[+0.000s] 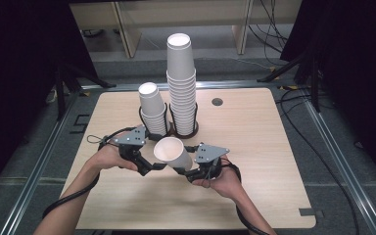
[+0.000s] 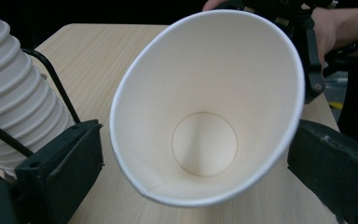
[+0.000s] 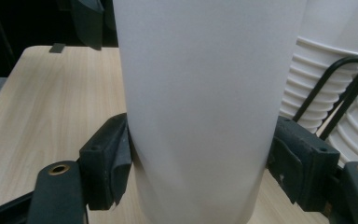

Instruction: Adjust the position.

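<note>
The right claw (image 1: 185, 172) grips a white paper cup (image 1: 172, 152) near its base, one pad pressed to each side of the wall. The cup hangs above the bench (image 1: 254, 147), just in front of the two cup stacks; its long axis is tilted, base low toward the right claw, open mouth up and toward the left claw (image 1: 152, 166). The left claw stands open around the rim, its jaws clear of the paper on both sides and facing straight into the mouth. Both hands come in low from the near edge, wrists bent inward so the claws meet at the cup. Behind the cup, a short stack (image 1: 152, 108) and a tall stack (image 1: 181, 83) sit in black wire holders. The bench is pale wood, with dark floor and cables around it.
</note>
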{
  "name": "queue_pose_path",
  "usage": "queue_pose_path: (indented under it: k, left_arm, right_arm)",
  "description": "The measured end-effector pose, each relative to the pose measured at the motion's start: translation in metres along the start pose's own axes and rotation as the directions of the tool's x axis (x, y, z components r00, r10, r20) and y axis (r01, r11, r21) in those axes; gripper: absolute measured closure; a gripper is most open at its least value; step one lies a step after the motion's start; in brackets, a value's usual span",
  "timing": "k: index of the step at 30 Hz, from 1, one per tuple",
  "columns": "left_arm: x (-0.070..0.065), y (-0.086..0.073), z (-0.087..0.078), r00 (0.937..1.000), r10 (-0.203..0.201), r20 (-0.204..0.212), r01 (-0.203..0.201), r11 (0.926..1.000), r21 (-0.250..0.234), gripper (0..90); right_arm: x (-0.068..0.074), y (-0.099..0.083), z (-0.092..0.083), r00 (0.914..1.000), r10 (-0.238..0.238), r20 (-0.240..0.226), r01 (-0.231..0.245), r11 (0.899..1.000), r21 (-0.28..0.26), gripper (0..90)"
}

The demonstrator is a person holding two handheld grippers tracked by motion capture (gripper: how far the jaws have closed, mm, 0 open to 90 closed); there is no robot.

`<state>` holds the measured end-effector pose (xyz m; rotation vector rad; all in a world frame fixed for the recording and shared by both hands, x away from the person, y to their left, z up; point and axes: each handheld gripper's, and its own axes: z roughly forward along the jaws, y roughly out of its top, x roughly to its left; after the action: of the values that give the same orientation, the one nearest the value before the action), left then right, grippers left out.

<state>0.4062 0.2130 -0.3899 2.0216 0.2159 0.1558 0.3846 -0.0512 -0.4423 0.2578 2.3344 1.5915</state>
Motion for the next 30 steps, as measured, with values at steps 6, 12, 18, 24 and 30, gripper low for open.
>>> queue_pose_path:
  k: [6, 12, 18, 24, 30]
  left_arm:
    - [0.0, -0.004, 0.009, 0.9992, -0.016, 0.037, 0.018, 0.9985, -0.051, 2.9]
    - [-0.001, -0.001, 0.016, 0.998, -0.005, 0.064, 0.01, 0.9967, -0.08, 5.7]
    - [-0.002, 0.002, 0.015, 0.9979, 0.032, 0.057, -0.028, 0.9976, -0.063, 10.0]
    - [-0.002, 0.005, 0.013, 0.9973, 0.033, 0.066, -0.029, 0.9979, -0.058, 11.9]
    - [-0.004, 0.006, 0.01, 0.9973, 0.051, 0.052, -0.05, 0.9984, -0.028, 13.6]
  right_arm:
    - [0.001, 0.001, 0.003, 0.9998, -0.01, -0.017, 0.009, 1.0, -0.011, 27.2]
    - [0.002, 0.001, 0.006, 0.9987, -0.021, -0.046, 0.02, 0.999, -0.025, 26.9]
    - [0.002, 0.001, 0.003, 0.9991, 0.004, -0.043, -0.005, 1.0, -0.009, 26.7]
    - [0.002, 0.003, 0.003, 0.9986, 0.001, -0.052, -0.002, 1.0, -0.019, 26.6]
    - [0.002, 0.003, 0.004, 0.998, 0.012, -0.062, -0.013, 1.0, -0.014, 25.6]
